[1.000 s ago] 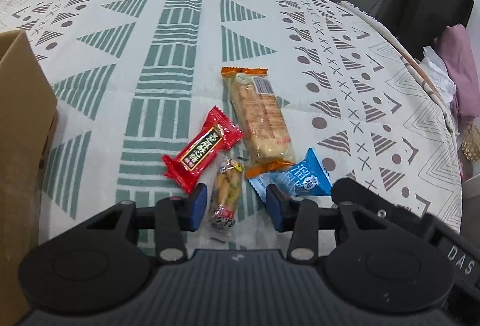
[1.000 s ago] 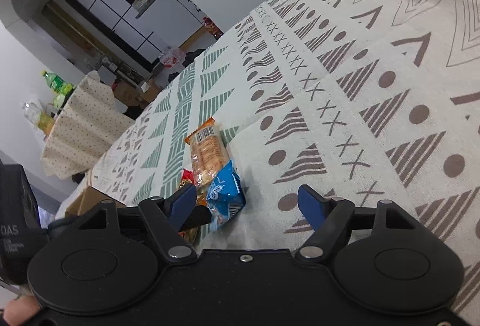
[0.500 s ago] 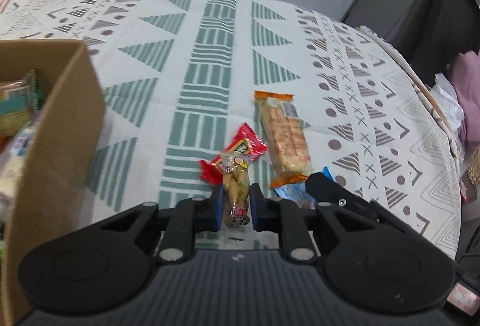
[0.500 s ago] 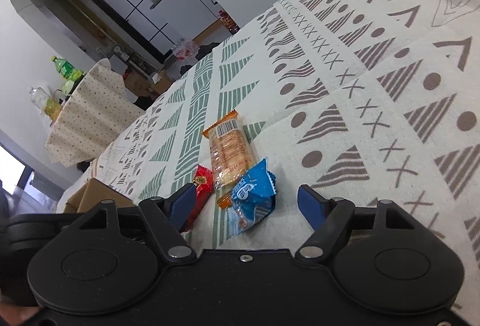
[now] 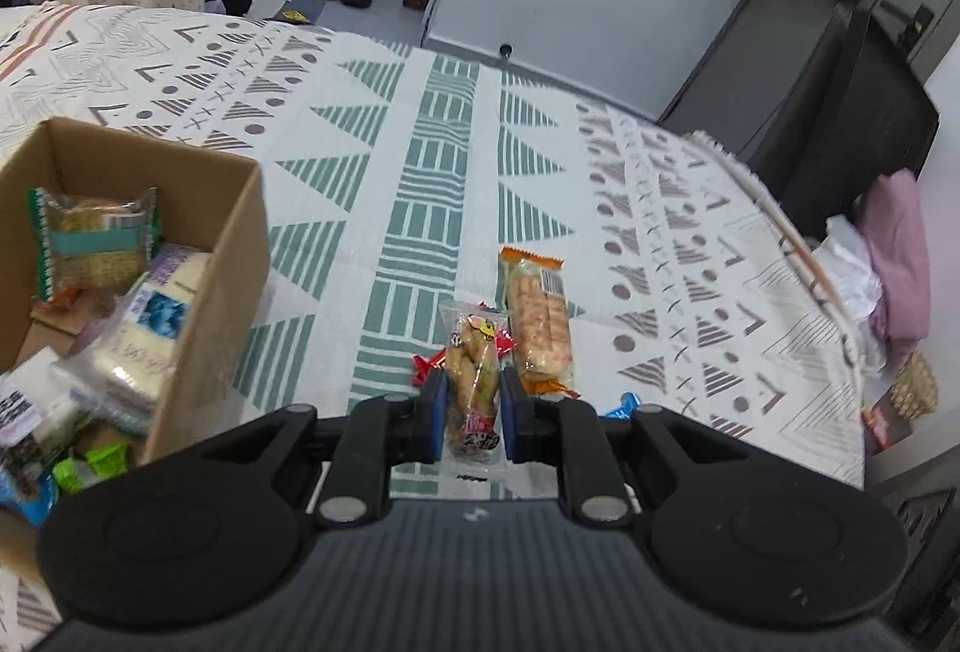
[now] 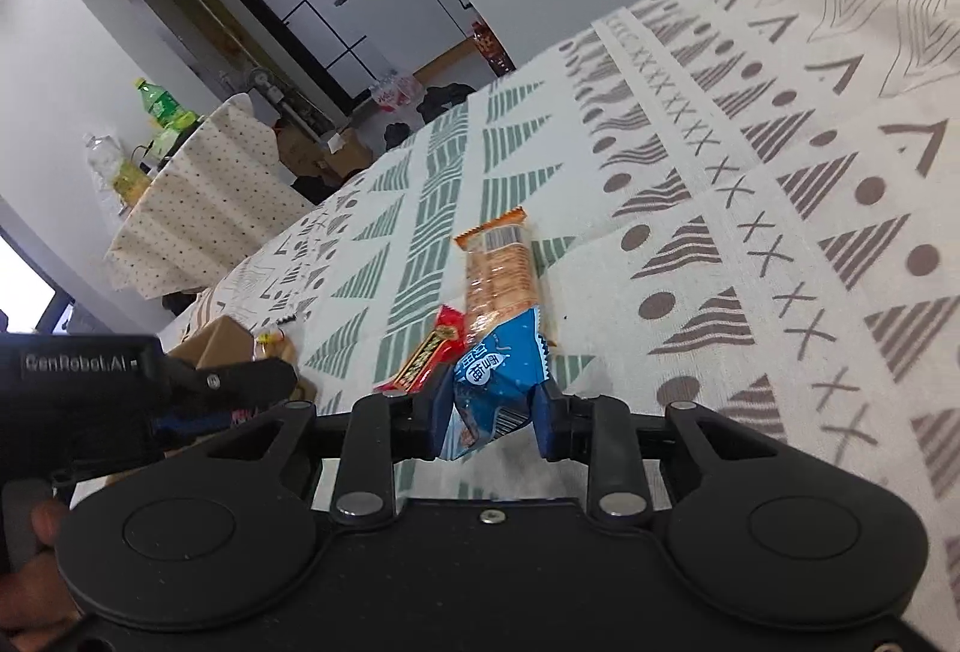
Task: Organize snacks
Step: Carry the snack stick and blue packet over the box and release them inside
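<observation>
My left gripper (image 5: 472,406) is shut on a small clear packet of brown snacks (image 5: 472,364) and holds it above the patterned cloth. My right gripper (image 6: 489,409) is shut on a blue snack packet (image 6: 498,370). A long orange-ended cracker pack (image 5: 538,319) lies on the cloth just right of the left gripper; it also shows in the right wrist view (image 6: 498,274). A red packet (image 6: 429,352) lies beside it, mostly hidden in the left wrist view (image 5: 423,367). An open cardboard box (image 5: 237,238) with several snack packs stands at the left.
The table is covered by a white cloth (image 5: 444,159) with green and brown patterns. Its right edge drops off near a pink bundle (image 5: 897,256) and a dark cabinet (image 5: 840,99). The left gripper's body (image 6: 120,382) shows at the left of the right wrist view.
The left gripper shut on the clear snack packet and lifted it, bringing the box into view. The right gripper closed on the blue packet.
</observation>
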Tool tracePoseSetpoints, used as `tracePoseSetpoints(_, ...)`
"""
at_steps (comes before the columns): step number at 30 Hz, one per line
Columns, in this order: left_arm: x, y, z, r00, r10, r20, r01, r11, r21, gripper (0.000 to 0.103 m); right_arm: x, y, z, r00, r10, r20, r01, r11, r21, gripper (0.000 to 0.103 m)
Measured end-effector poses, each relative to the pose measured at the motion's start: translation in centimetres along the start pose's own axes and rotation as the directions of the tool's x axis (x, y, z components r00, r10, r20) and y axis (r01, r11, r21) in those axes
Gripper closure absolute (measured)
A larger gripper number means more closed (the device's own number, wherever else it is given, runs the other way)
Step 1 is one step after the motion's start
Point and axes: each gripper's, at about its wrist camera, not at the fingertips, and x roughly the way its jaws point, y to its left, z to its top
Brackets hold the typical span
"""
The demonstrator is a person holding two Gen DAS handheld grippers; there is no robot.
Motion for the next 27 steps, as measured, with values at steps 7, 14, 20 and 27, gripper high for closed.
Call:
tracePoseSetpoints(7,-3.7,1.1,-0.1,0.999,-0.006,0.051,0.007,1.000,-0.029,0.086,-2.9,1.8,-0.2,0.999,-0.019,0.035,0.018,1.000,0.009,0.075)
tracePoseSetpoints(14,-6.4,2.6,0.1,0.994,0.003,0.106,0.002,0.999,-0.048,0.086,-5.1,3.8,-0.4,0.998,-0.033,0.061,0.033,0.999,0.002,0.075)
tracePoseSetpoints(20,-8.2,4.6,0.6,0.990,0.016,0.138,-0.003,0.995,-0.096,0.086,-6.8,6.3,0.3,0.996,-0.006,0.094,0.008,1.000,-0.022,0.075)
tracePoseSetpoints(27,-9.7,7.0,1.1,0.986,0.033,0.166,-0.006,0.987,-0.159,0.086,-6.9,9.3,0.9,0.994,0.007,0.105,-0.001,0.998,-0.062,0.075)
